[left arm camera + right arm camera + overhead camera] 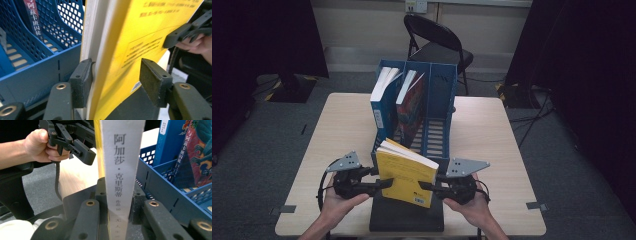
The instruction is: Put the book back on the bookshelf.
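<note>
A yellow book (407, 177) stands tilted just in front of the blue file rack (442, 100), between my two grippers. My right gripper (432, 182) is shut on it. In the right gripper view both pads of the right gripper (118, 195) press the white spine (122, 170). My left gripper (379, 178) is open around the book's other edge. In the left gripper view the left gripper (117, 80) has one pad against the page edge, while the other pad (155, 80) stands apart from the yellow cover (140, 45).
The rack holds a blue book (382, 107) in its left compartment and a red book (412, 107) in the middle one. A dark grey mat (407, 217) lies at the table's front edge. A black folding chair (437, 45) stands behind the wooden table (492, 150).
</note>
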